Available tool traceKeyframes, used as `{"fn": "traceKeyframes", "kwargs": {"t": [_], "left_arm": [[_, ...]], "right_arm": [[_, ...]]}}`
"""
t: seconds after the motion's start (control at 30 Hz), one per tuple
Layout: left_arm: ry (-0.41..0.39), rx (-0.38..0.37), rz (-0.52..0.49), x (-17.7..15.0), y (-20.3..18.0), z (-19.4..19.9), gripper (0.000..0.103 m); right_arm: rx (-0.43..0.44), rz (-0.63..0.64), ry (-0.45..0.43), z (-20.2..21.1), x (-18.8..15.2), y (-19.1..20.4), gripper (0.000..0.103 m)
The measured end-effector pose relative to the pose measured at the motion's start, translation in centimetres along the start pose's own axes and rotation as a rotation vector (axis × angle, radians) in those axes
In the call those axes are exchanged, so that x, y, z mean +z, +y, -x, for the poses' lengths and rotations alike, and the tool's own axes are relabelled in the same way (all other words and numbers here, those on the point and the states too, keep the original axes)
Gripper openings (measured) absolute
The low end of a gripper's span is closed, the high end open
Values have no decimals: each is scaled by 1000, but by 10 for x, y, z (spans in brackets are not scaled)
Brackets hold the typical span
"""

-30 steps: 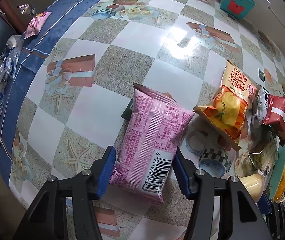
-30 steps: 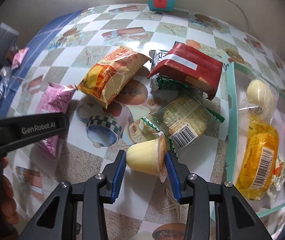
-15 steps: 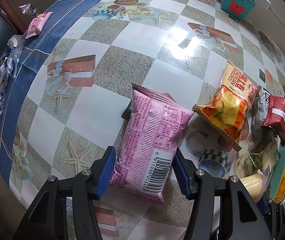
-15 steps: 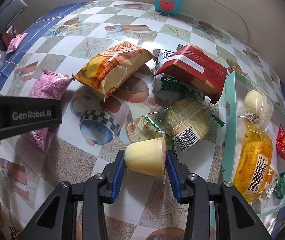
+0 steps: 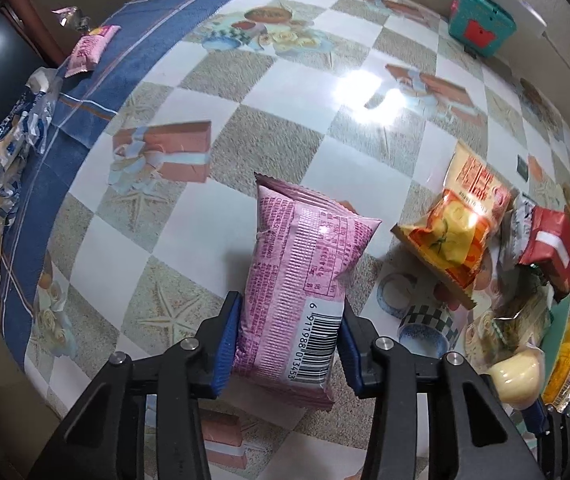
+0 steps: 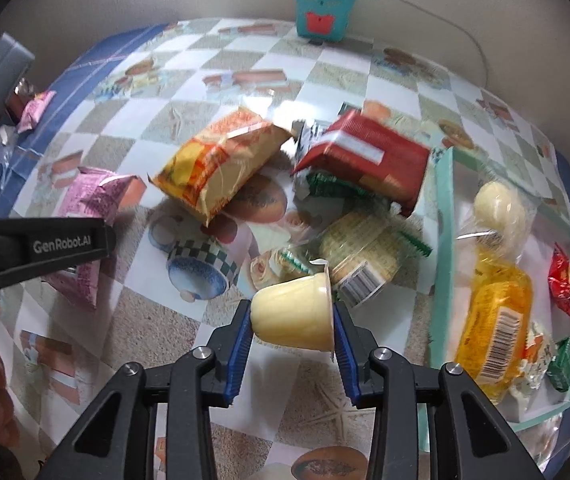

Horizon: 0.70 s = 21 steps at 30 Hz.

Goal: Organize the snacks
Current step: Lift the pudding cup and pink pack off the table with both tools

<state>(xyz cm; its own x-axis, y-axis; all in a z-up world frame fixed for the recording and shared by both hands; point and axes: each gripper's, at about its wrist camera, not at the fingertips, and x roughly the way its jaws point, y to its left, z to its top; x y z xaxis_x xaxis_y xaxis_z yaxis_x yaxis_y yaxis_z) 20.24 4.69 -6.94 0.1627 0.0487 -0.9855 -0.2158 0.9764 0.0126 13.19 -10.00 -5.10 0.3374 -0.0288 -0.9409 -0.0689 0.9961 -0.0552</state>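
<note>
On a glossy checkered tablecloth (image 5: 293, 92), the left gripper (image 5: 288, 342) pinches the barcode end of a crinkled pink foil snack packet (image 5: 305, 276), its blue ribbed pads pressed into both sides. The right gripper (image 6: 293, 330) clamps a smooth, pale-yellow pudding cup (image 6: 295, 318) lying on its side between narrowed jaws. Beside it sit an orange pillow-shaped bag (image 6: 221, 164), a red pleated pack (image 6: 369, 160) and a teal tray (image 6: 445, 240) holding wrapped sweets.
</note>
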Motion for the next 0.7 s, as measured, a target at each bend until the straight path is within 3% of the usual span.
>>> {"fn": "traceKeyframes", "kwargs": {"t": [0.37,0.7], "left_arm": [[-128,-8,29,-6,14,57,46],[-203,-39,-15,-11,-12,91,46]], "right_arm": [[20,-62,-95,43,8,-27,41],[16,-197,-118,63,9,-79,41]]}}
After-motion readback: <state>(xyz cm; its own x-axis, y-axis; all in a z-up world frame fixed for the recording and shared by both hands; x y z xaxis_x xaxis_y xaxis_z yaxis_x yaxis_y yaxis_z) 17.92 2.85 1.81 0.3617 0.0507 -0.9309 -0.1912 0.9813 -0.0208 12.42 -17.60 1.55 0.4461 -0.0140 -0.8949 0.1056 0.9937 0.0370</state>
